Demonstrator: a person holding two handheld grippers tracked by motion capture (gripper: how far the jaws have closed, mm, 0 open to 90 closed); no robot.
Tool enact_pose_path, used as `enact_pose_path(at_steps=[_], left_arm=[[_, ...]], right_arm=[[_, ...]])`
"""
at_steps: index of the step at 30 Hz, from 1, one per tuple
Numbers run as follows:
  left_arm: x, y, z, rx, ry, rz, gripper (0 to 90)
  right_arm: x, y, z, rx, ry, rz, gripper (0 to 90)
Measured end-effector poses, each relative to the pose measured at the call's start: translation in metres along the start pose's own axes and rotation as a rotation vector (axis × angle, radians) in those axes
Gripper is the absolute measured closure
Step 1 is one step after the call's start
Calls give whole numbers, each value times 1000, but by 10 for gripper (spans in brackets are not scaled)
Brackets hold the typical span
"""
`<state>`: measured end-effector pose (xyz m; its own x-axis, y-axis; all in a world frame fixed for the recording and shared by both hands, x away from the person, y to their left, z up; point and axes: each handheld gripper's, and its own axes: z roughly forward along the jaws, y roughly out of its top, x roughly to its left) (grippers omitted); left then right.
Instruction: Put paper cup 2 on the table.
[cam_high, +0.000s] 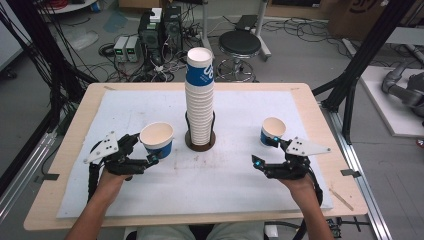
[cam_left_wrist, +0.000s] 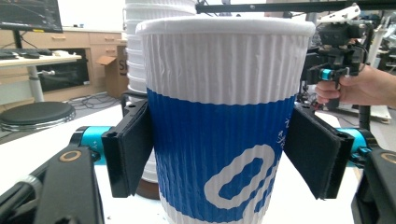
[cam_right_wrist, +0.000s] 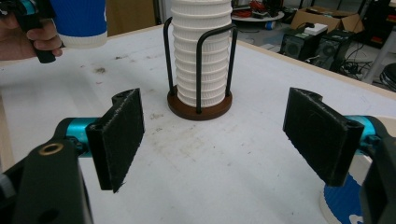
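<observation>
A white and blue ribbed paper cup (cam_high: 157, 140) (cam_left_wrist: 224, 116) sits between the pads of my left gripper (cam_high: 148, 149) (cam_left_wrist: 219, 154), which is shut on its blue lower half. In the right gripper view this cup (cam_right_wrist: 79, 21) hangs above the mat. A second cup (cam_high: 273, 131) (cam_right_wrist: 343, 205) stands upright on the mat, just beyond the outer jaw of my right gripper (cam_high: 267, 152) (cam_right_wrist: 219, 135). That gripper is open with only bare mat between its pads. A tall stack of cups (cam_high: 200, 95) (cam_right_wrist: 201, 51) rises in a black wire holder (cam_high: 201, 144) (cam_right_wrist: 201, 109) at the table's centre.
A white mat (cam_high: 235, 180) covers the wooden table (cam_high: 70, 165). A stool (cam_high: 240, 45), cables and electronics boxes (cam_high: 160, 30) lie on the floor beyond the far edge. A black frame post (cam_high: 360, 65) stands at the right.
</observation>
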<state>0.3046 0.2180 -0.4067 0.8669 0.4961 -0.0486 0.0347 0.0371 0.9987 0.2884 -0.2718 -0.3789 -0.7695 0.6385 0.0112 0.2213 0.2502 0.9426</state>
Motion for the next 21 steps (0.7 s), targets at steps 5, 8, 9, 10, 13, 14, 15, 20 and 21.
enact_pose_path(at_steps=[5,8,9,10,13,14,15,20,21], left_arm=[[7,-1,-3,-11,21,-9,271],[12,-2,-4,-25,36,-13,271],[14,-3,-4,-26,42,-16,271],[17,-4,-5,-21,51,-14,271],[23,-7,-5,-18,76,-16,270],[25,-8,-4,-20,80,-17,271],[27,-9,-4,-19,87,-21,270],[38,-16,-1,-1,111,-35,270],[40,-17,0,-3,119,-41,269]], right_arm=[[0,-2,-1,5,3,9,211],[1,-4,-2,8,4,7,211],[1,-4,-2,9,2,4,211],[1,-4,-2,13,5,4,210],[2,-5,-3,20,7,4,211],[2,-6,-4,21,6,5,211],[2,-6,-4,20,6,5,211],[2,-6,-4,22,8,7,211],[2,-6,-3,19,9,5,211]])
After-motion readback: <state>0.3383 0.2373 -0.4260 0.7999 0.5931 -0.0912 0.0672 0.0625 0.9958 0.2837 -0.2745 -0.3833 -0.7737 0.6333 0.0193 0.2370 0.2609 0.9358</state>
